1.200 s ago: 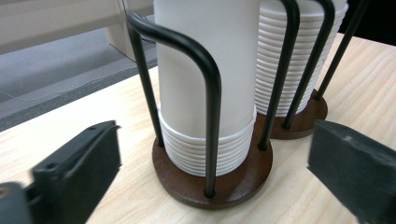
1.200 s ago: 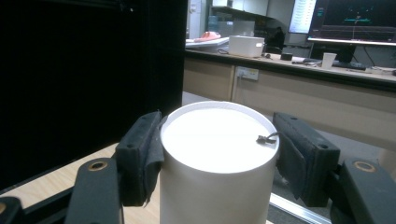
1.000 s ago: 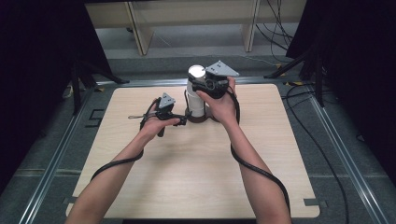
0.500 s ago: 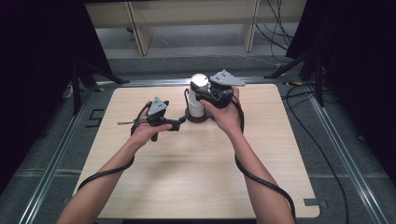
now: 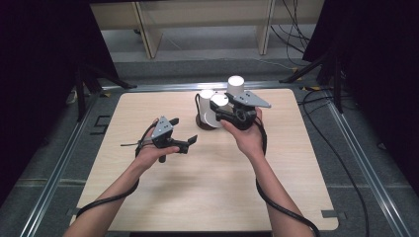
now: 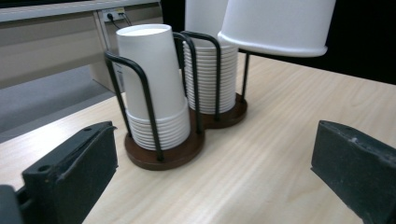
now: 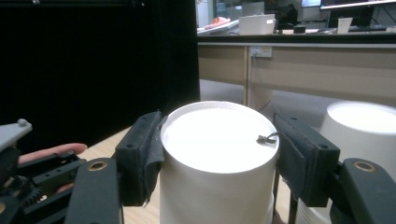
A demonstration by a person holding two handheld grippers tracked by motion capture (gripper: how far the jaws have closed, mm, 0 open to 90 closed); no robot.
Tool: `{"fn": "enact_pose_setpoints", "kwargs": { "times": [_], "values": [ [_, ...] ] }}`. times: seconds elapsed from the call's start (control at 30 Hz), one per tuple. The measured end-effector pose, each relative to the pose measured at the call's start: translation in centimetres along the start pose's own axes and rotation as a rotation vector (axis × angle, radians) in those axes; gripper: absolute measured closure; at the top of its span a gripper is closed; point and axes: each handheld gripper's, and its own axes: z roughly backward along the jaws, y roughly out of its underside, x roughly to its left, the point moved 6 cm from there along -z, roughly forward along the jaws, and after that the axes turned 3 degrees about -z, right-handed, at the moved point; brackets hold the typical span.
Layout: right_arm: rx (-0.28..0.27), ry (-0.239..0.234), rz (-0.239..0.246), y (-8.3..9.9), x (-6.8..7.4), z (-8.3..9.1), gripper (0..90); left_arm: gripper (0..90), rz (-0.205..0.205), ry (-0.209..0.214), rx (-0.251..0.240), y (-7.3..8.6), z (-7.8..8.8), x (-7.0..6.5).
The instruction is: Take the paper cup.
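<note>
A black wire cup holder on brown bases [image 5: 201, 123] [image 6: 163, 156] stands on the wooden table [image 5: 207, 187] and carries two stacks of upside-down white paper cups [image 5: 205, 94] [image 5: 235, 84] [image 6: 152, 84]. My right gripper [image 5: 222, 112] [image 7: 219, 154] is shut on one upside-down white cup [image 5: 219, 101] [image 7: 219, 140], held just in front of the stacks and above the table; that cup's rim [image 6: 280, 28] also shows in the left gripper view. Left of the holder, my left gripper [image 5: 188, 144] [image 6: 210, 177] is open and empty, its jaws aimed at the holder.
Metal rails [image 5: 64, 163] frame the table, and black cables [image 5: 341, 163] trail off to the right. A second cup stack [image 7: 364, 130] rises close to the right of the held cup. Beyond the table's far edge are cabinet legs [image 5: 148, 34].
The right gripper has drawn the cup off the stack, down and toward the person. The left gripper has pulled back from the holder, to the left and nearer the person.
</note>
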Motion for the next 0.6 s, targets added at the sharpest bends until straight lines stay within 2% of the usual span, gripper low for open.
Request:
{"fn": "enact_pose_setpoints", "kwargs": {
  "times": [0.1, 0.13, 0.23, 0.27, 0.33, 0.37, 0.4, 0.5, 0.53, 0.57, 0.6],
  "values": [
    [0.011, 0.003, -0.016, 0.8, -0.2, 0.7, 36.2, 0.0, 0.000, 0.009, -0.009, 0.2, 0.4, -0.7],
    [0.001, 0.002, 0.000, 0.9, -0.4, 0.8, 36.2, 0.0, -0.001, 0.013, -0.006, 0.3, 0.5, -0.8],
    [0.019, 0.009, -0.041, 1.5, -0.6, 1.4, 36.2, 0.0, -0.004, 0.022, -0.015, 0.4, 1.0, -1.3],
    [0.019, 0.012, -0.050, 1.8, -0.8, 1.6, 36.2, 0.0, -0.002, 0.026, -0.032, 0.3, 1.1, -1.5],
    [0.019, 0.026, -0.056, 2.2, -1.2, 2.0, 36.2, 0.0, -0.005, 0.022, -0.023, 0.4, 1.4, -1.6],
    [0.020, 0.021, -0.085, 2.4, -1.2, 2.1, 36.2, 0.0, -0.006, 0.020, -0.029, 0.4, 1.5, -1.6],
    [0.025, 0.030, -0.082, 2.7, -1.6, 2.4, 36.2, 0.0, -0.005, 0.021, -0.033, 0.4, 1.5, -1.7],
    [0.038, 0.035, -0.129, 3.4, -2.0, 2.7, 36.2, 0.0, -0.004, 0.028, -0.044, 0.4, 1.6, -2.0],
    [0.038, 0.038, -0.134, 3.7, -2.2, 2.7, 36.2, 0.0, -0.004, 0.033, -0.051, 0.4, 1.5, -2.1],
    [0.040, 0.044, -0.147, 3.8, -2.3, 2.8, 36.2, 0.0, -0.011, 0.029, -0.032, 0.4, 1.8, -2.2],
    [0.042, 0.054, -0.138, 4.1, -2.7, 2.9, 36.2, 0.0, -0.009, 0.034, -0.037, 0.4, 1.8, -2.3]
  ]
}}
